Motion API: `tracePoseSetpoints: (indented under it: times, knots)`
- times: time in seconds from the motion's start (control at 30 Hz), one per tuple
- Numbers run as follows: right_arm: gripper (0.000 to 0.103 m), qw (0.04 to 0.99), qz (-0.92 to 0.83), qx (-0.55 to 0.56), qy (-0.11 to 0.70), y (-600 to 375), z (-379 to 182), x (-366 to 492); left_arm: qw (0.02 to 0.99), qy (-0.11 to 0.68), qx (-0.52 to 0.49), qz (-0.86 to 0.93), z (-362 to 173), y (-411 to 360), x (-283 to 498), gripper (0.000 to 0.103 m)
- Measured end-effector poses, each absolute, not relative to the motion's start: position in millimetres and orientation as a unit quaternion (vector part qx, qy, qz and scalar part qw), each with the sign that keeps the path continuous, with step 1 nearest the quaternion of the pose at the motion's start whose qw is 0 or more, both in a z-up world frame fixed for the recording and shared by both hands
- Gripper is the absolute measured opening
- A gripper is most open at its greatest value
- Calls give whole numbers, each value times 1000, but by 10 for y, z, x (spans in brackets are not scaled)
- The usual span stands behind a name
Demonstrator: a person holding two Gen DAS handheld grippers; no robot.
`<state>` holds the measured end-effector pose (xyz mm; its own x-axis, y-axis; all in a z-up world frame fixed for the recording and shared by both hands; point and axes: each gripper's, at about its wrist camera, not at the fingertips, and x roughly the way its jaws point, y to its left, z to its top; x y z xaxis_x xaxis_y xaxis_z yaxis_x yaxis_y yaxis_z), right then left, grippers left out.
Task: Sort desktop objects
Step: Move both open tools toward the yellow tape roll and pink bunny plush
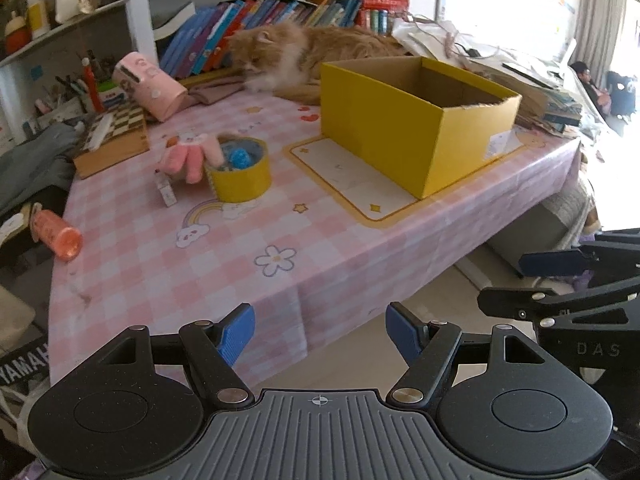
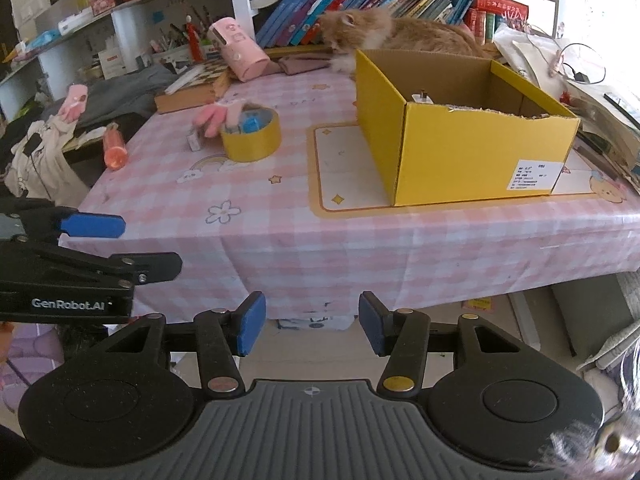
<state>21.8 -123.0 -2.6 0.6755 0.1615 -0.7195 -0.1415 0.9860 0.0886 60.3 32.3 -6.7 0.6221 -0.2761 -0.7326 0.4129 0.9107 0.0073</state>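
A yellow cardboard box (image 1: 400, 128) stands open on the pink checked table (image 1: 224, 248); it also shows in the right wrist view (image 2: 472, 148) with a small white object inside. A yellow tape roll (image 1: 242, 178) (image 2: 251, 138) holds a blue item. A pink plush toy (image 1: 192, 156) (image 2: 216, 116) leans on it. A small white box (image 1: 166, 190) (image 2: 195, 140) lies beside them. An orange bottle (image 1: 60, 234) (image 2: 115, 150) lies at the table's left edge. My left gripper (image 1: 320, 334) and right gripper (image 2: 312, 324) are open and empty, held off the table's near edge.
An orange-and-white cat (image 1: 304, 54) (image 2: 396, 34) lies behind the box, in front of a row of books (image 1: 260, 20). A chessboard box (image 1: 114, 136) and a pink cylinder (image 1: 148, 86) lie at the back left. Papers and cables (image 2: 560, 64) are piled at the right.
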Motion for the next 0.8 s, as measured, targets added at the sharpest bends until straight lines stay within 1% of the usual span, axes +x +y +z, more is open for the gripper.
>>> tracePoseSetpoints:
  times: [0.13, 0.37, 0.6, 0.8]
  knots:
    - [50, 916, 76, 27, 394, -1235, -18, 191, 894, 387, 100, -204, -78, 300, 550, 74]
    - [50, 909, 104, 4, 405, -1100, -49, 234, 899, 399, 59, -172, -89, 490, 614, 74]
    - [51, 911, 113, -6, 397, -998, -19, 276, 898, 402, 65, -167, -107, 544, 567, 75]
    - [51, 903, 141, -19, 406, -883, -43, 407, 900, 414, 36, -135, -146, 723, 645, 75]
